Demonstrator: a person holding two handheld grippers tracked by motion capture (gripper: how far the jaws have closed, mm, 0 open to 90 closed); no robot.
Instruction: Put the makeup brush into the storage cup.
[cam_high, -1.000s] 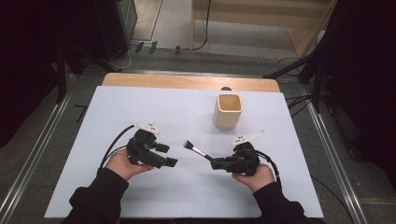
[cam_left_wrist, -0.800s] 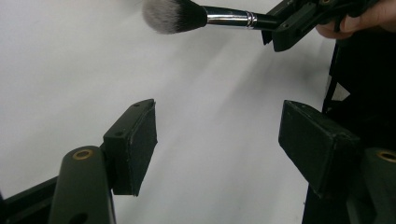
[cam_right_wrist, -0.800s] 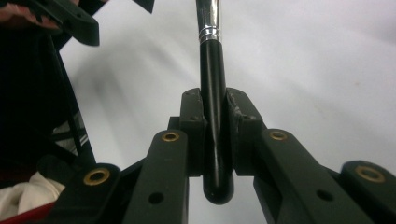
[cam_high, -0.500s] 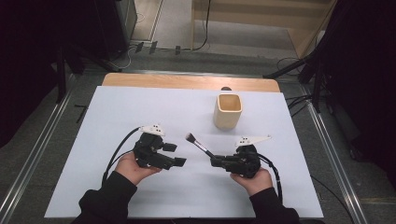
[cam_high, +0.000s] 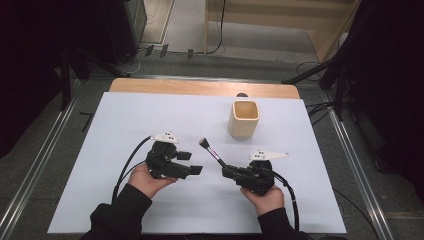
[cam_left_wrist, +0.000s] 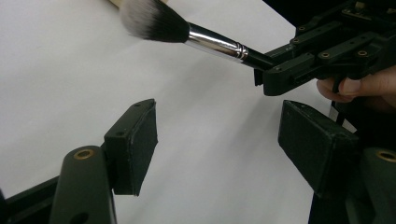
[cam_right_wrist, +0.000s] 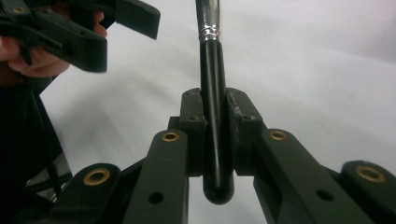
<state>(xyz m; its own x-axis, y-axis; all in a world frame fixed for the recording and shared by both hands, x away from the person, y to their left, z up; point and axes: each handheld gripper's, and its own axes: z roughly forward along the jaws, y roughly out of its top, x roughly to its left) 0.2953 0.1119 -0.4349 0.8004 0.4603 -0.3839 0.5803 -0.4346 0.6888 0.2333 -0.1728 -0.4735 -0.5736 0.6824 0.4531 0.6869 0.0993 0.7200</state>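
A makeup brush with a black handle, silver ferrule and dark, white-tipped bristles is clamped by its handle end in my right gripper, which is shut on it. The bristles point away toward the far left, above the white sheet. In the right gripper view the handle runs straight up between the pads. My left gripper stands open just left of the brush, nothing between its jaws. In the left gripper view the brush crosses above my open left gripper, and the right gripper holds it at the upper right.
A cream square cup stands upright on the white sheet beyond the right hand, its inside not visible. A wooden table edge runs along the back. Cables trail from both grippers toward the near edge.
The left gripper has shifted a little to the right, closer to the brush. The brush's bristle end has swung slightly farther away. The right hand has stayed in place.
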